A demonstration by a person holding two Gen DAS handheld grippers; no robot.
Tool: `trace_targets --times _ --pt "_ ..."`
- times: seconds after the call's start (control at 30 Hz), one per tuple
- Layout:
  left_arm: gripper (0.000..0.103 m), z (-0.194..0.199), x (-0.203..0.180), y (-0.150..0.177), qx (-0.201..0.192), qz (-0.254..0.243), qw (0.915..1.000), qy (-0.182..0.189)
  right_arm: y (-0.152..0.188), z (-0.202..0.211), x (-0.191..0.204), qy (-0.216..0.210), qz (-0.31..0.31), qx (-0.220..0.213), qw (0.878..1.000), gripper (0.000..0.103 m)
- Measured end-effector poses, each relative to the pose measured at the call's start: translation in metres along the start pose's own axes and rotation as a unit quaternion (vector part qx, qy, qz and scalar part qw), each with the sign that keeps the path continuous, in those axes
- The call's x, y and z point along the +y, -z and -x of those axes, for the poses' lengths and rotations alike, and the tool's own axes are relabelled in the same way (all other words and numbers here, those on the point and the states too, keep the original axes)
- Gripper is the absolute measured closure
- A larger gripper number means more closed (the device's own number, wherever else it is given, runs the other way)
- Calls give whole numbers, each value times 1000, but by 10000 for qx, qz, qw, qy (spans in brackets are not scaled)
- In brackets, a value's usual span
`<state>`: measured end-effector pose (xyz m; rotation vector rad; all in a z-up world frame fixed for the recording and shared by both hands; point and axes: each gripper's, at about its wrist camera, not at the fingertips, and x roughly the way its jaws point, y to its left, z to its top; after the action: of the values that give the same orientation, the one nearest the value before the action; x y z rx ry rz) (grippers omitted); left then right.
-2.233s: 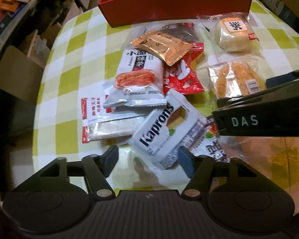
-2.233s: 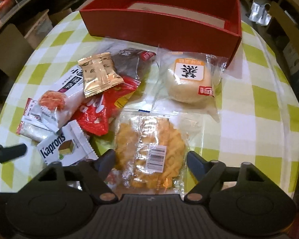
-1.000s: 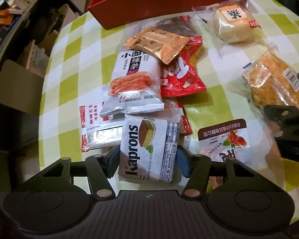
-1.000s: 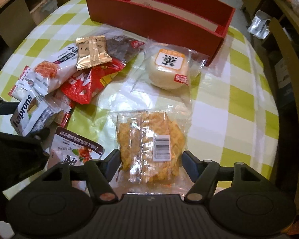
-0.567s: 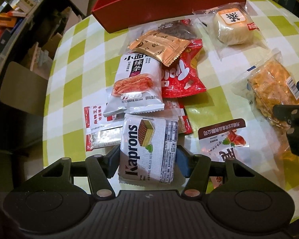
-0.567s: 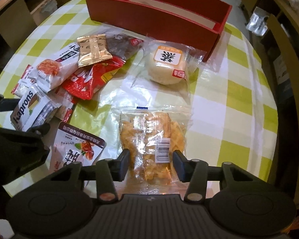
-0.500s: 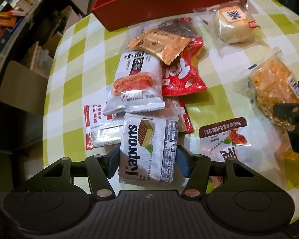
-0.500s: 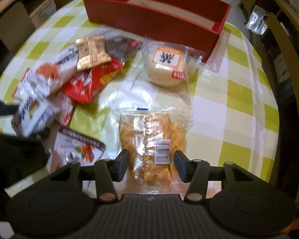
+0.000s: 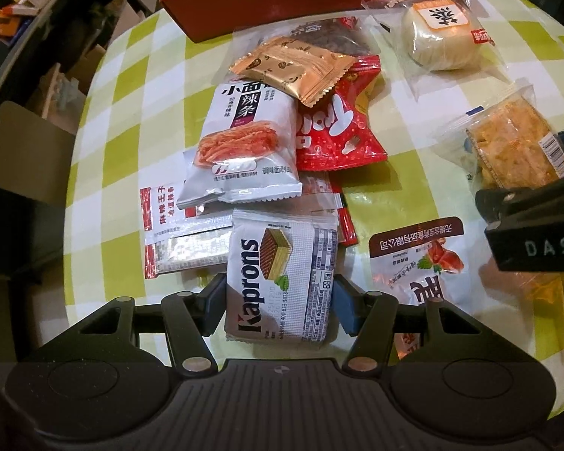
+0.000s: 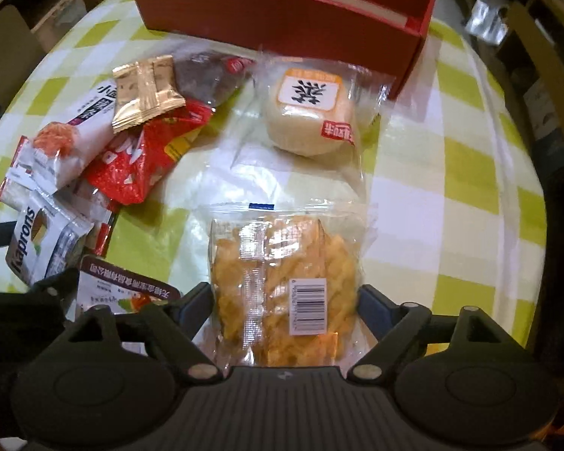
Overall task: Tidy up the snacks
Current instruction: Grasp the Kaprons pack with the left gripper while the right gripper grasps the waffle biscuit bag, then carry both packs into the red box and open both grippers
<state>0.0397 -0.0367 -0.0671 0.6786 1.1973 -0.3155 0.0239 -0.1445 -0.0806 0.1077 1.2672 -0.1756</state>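
Left gripper (image 9: 278, 302) fingers (image 9: 212, 300) are clamped on both long sides of the white Kaprons wafer pack (image 9: 282, 278), low centre of the left wrist frame, the blue pads touching the wrapper. Right gripper (image 10: 284, 306) jaws are opening, with the clear bag of yellow crispy crackers with a barcode label (image 10: 282, 285) between them at lower centre of the right wrist frame; a slim gap shows on each side, so the pads are not pressing it.

The rest of the snacks lie on the green-and-white checked tablecloth (image 9: 105, 112). In the left wrist frame, just above the wafer pack, sits a white spicy-strip bag with orange strips printed on it (image 9: 244, 150), overlapping a flat red-and-silver sachet (image 9: 173, 240) at centre left. A red puffed snack bag (image 9: 338, 131) is at centre, and a gold foil pack (image 9: 293, 64) lies on top of it and on a dark brown clear-wrapped snack (image 9: 331, 37). The round pale bun in clear wrap with an orange label (image 10: 308, 112) is at upper centre of the right wrist frame, near the red cardboard box (image 10: 282, 3) along the top edge. A white pouch with a brown banner (image 9: 421, 255) lies at lower right of the left wrist frame, just beside the wafer pack.
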Motion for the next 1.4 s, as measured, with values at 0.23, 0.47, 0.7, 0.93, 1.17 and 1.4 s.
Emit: trace_targets --times 0.23,0.47,0.7,0.93,1.17,1.4 --pt "38 2 -7 2 -14 -106 9999 -106 9 9 16 174 491 -37 9986 23" --pt "38 9 -3 2 -110 14 9998 -158 9 34 7 271 433 -391 9979 23" --pt "38 30 5 -6 -447 171 9988 -115 -1 48 3 308 381 -641 9967 23" --pt "38 39 12 -18 -618 312 9975 -111 -14 61 -5 254 254 -888 9954 23" --pt "38 49 20 -32 -762 486 9959 47 -25 68 -11 164 99 -1066 9941 23" --pt "39 52 31 -43 -814 676 9941 238 -35 70 -18 76 -14 -1119 9937 23"
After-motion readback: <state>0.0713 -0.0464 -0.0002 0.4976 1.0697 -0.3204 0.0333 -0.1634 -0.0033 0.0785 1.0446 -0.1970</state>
